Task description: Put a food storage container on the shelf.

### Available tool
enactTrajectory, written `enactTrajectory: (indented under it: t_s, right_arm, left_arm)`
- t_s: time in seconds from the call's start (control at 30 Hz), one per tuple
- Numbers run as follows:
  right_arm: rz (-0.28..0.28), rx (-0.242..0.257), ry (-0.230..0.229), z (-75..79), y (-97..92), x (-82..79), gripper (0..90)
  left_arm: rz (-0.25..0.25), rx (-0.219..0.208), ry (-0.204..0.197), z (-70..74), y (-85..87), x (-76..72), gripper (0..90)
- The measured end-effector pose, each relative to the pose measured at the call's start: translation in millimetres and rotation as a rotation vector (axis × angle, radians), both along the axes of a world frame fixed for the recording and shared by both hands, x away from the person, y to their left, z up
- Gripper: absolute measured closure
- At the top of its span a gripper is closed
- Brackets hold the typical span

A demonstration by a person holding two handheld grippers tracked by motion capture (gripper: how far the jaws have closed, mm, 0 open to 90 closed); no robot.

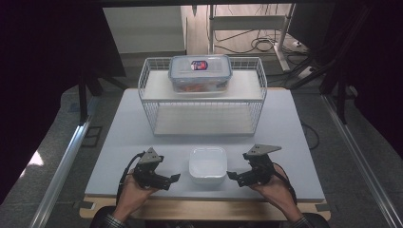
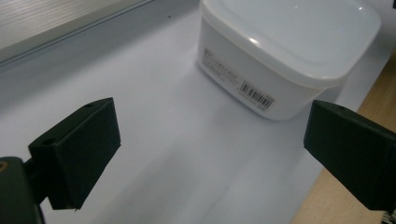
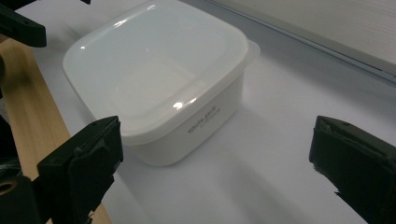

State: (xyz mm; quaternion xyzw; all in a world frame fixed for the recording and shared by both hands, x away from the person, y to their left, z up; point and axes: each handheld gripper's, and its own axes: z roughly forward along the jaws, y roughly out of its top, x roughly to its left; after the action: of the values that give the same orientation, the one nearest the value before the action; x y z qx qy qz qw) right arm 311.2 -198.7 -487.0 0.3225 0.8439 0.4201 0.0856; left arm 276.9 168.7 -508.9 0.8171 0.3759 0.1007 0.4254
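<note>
A white lidded plastic box (image 1: 207, 164) sits near the front edge of the pale table top (image 1: 123, 137), between my two grippers. To its left is my left gripper (image 1: 174, 179), open and pointing at the box. In the left gripper view the box (image 2: 289, 51) lies just ahead of the wide-apart jaws, untouched. On the other side my right gripper (image 1: 233, 175) also faces the box, open, with nothing between its jaws. Seen from the right gripper view, the box (image 3: 159, 79) stands ahead and left of the gap, clear of both pads.
A white wire shelf rack (image 1: 202, 97) stands at the back of the table. On its upper shelf rests a clear food container with a blue-rimmed lid (image 1: 200, 71). A wooden strip (image 1: 204, 209) runs along the table's front edge. Cables lie on the floor beyond.
</note>
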Motion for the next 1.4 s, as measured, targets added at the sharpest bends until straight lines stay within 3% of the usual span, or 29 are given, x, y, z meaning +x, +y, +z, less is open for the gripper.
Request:
enactTrajectory:
  t_s: [0.2,0.33,0.5,0.6,0.63,0.77,0.97,1.07,1.17,1.3,1.4]
  right_arm:
    - [-0.015,-0.017,0.033,7.4,5.0,0.7,15.5]
    - [-0.015,0.002,0.037,13.0,5.4,3.3,26.3]
    - [-0.011,0.023,0.063,13.0,8.7,12.0,31.8]
    - [-0.009,0.045,0.111,8.8,12.2,19.3,32.2]
    - [-0.005,0.047,0.12,7.1,13.3,21.4,32.2]
    - [0.013,0.055,0.161,0.7,18.1,28.1,31.9]
    - [0.052,0.089,0.242,-3.3,24.2,32.0,34.6]
    - [0.042,0.078,0.253,-1.6,25.5,30.3,36.2]
    - [0.024,0.075,0.287,0.4,25.1,27.9,40.7]
    - [-0.019,0.107,0.339,2.5,19.4,25.0,53.4]
    - [-0.05,0.129,0.361,6.1,15.3,22.6,62.2]
  left_arm:
    - [-0.015,0.003,-0.022,10.1,-11.7,5.7,12.0]
    - [-0.032,-0.02,-0.039,14.0,-19.5,12.3,17.4]
    - [-0.054,-0.047,-0.021,12.5,-29.6,25.6,19.5]
    - [-0.06,-0.035,-0.007,10.0,-37.4,34.8,18.4]
    - [-0.067,-0.028,0.0,8.7,-39.6,37.7,17.9]
    - [-0.083,-0.068,0.065,5.3,-42.2,45.5,16.6]
    - [-0.154,-0.17,0.202,-1.1,-42.2,51.0,25.7]
    - [-0.144,-0.171,0.234,0.0,-42.7,49.0,27.4]
    - [-0.139,-0.17,0.256,2.4,-40.9,44.3,32.0]
    - [-0.121,-0.166,0.247,7.8,-35.5,35.5,47.1]
    - [-0.09,-0.185,0.249,10.0,-33.5,33.3,56.0]
